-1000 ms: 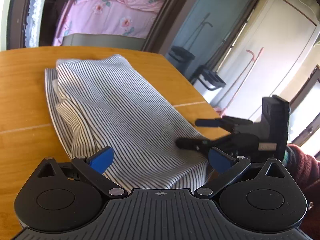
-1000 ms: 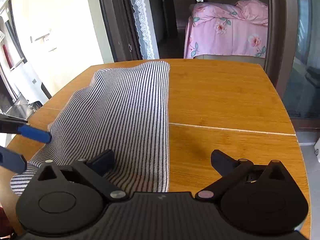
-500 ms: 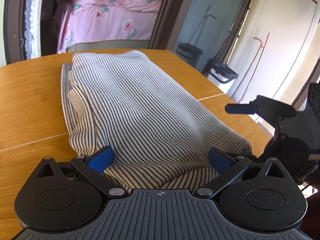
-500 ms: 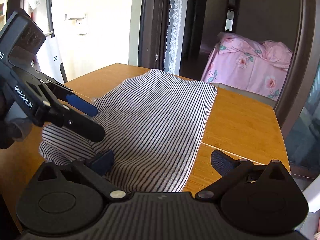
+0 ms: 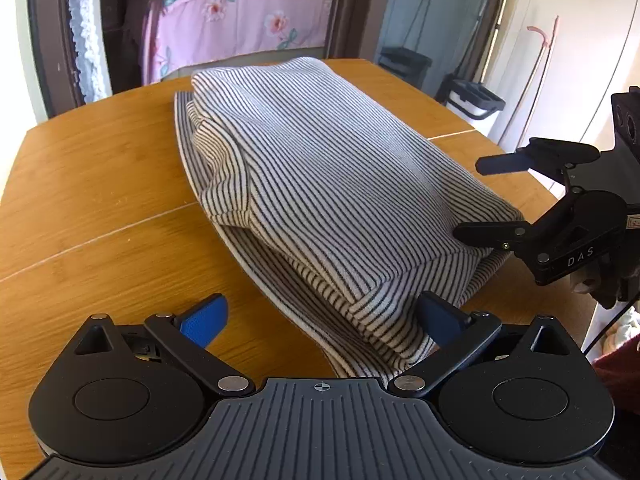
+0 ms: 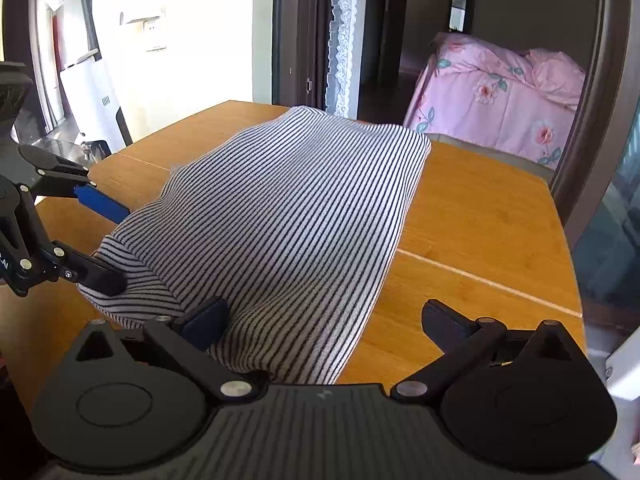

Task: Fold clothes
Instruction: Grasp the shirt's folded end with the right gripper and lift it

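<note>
A round-edged wooden table [image 5: 100,184] carries a striped knit garment [image 5: 320,184], white with thin dark lines, lying folded in a long bundle that runs away from both sets of jaws toward the table's far edge. Its top layer is smooth; along one side the lower layers show as stacked, rounded folds with a pale hem edge at the bottom.

The left gripper [image 5: 320,316] has its jaws spread wide, the garment's near corner lying between them and against the right-hand blue pad [image 5: 438,318]. The right gripper [image 6: 326,320] is likewise spread wide, with the near end of the garment between its jaws and its left pad [image 6: 206,318] resting on the cloth. Neither grips the fabric.
</note>
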`<action>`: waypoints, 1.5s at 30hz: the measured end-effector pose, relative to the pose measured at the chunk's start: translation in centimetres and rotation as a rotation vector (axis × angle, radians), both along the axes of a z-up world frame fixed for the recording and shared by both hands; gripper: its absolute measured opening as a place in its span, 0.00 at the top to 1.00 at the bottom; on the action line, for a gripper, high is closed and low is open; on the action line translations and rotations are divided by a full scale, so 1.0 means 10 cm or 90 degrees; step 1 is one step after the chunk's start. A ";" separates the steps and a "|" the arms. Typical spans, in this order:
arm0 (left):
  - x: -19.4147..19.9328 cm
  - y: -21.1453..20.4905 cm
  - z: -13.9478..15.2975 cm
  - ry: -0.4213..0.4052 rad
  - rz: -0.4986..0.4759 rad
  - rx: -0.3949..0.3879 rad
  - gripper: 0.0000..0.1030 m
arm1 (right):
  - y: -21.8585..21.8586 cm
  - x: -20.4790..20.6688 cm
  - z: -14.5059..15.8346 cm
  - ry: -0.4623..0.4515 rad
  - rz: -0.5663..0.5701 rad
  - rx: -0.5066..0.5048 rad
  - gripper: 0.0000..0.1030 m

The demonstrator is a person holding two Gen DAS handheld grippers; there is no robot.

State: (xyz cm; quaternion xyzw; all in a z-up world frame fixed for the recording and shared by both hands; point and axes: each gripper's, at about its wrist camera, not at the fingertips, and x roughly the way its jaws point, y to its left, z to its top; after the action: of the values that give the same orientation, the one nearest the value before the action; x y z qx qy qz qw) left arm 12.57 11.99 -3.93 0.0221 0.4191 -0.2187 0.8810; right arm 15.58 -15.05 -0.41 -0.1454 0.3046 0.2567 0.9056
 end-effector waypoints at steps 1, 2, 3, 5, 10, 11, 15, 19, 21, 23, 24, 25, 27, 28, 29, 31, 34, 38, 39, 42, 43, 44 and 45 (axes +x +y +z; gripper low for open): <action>-0.02 0.02 0.03 -0.007 -0.001 0.003 0.00 | 0.04 -0.07 0.06 -0.032 0.017 -0.013 0.12; -0.04 0.03 0.07 -0.018 -0.003 0.009 0.00 | 0.08 -0.13 0.11 -0.051 0.041 -0.022 0.32; -0.06 0.05 0.11 -0.030 -0.004 0.014 0.00 | 0.13 -0.16 0.15 -0.050 0.075 -0.020 0.39; -0.10 0.11 0.21 -0.056 0.002 0.024 0.00 | 0.24 -0.24 0.19 -0.037 0.140 -0.007 0.44; -0.15 0.26 0.38 -0.099 0.034 0.056 0.00 | 0.63 -0.44 0.00 -0.042 0.252 -0.052 0.38; -0.16 0.29 0.40 -0.100 0.035 0.060 0.00 | 0.68 -0.47 -0.04 -0.045 0.264 -0.061 0.30; -0.25 0.32 0.45 -0.104 0.013 0.062 0.00 | 0.80 -0.54 -0.16 -0.068 0.287 -0.097 0.22; -0.28 0.29 0.44 -0.101 -0.016 0.058 0.00 | 0.77 -0.39 -0.12 -0.042 0.238 -0.068 0.40; -0.28 0.25 0.42 -0.098 -0.030 0.058 0.00 | 0.64 -0.19 -0.03 0.032 0.200 0.013 0.42; -0.30 0.20 0.39 -0.094 -0.051 0.061 0.00 | 0.50 -0.01 0.03 0.100 0.167 0.089 0.45; -0.30 0.18 0.37 -0.092 -0.063 0.062 0.00 | 0.45 0.06 0.04 0.127 0.153 0.120 0.45; -0.31 0.15 0.36 -0.090 -0.075 0.063 0.00 | 0.40 0.13 0.04 0.151 0.141 0.146 0.45; -0.33 0.09 0.31 -0.089 -0.104 0.074 0.00 | 0.34 0.20 0.04 0.176 0.130 0.176 0.45; -0.34 0.05 0.28 -0.089 -0.120 0.080 0.00 | 0.32 0.22 0.04 0.184 0.127 0.187 0.45; -0.34 0.02 0.24 -0.090 -0.130 0.091 0.00 | 0.32 0.22 0.04 0.182 0.129 0.187 0.45; -0.30 -0.06 0.15 -0.094 -0.129 0.126 0.00 | 0.38 0.14 0.06 0.148 0.145 0.150 0.45; -0.12 -0.09 0.06 -0.090 -0.076 0.163 0.00 | 0.46 -0.03 0.09 0.087 0.167 0.088 0.39; 0.07 0.00 0.14 -0.075 -0.020 0.119 0.00 | 0.51 -0.23 0.09 -0.009 0.182 0.012 0.27; 0.10 0.02 0.16 -0.072 -0.012 0.105 0.00 | 0.52 -0.26 0.07 -0.025 0.185 -0.006 0.26; 0.15 0.03 0.19 -0.061 -0.001 0.084 0.00 | 0.58 -0.28 -0.03 -0.039 0.186 -0.035 0.26; 0.15 0.03 0.18 -0.059 0.002 0.081 0.00 | 0.60 -0.29 -0.07 -0.042 0.185 -0.041 0.26; 0.16 0.03 0.17 -0.056 0.005 0.076 0.00 | 0.62 -0.29 -0.09 -0.050 0.185 -0.048 0.26; 0.17 0.03 0.17 -0.054 0.009 0.071 0.00 | 0.65 -0.29 -0.12 -0.062 0.187 -0.058 0.26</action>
State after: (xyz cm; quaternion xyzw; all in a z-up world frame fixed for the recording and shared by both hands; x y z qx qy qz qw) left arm 14.28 12.29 -2.27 0.0775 0.3932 -0.1879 0.8967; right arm 12.66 -8.51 -1.59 -0.2415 0.2469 0.3648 0.8646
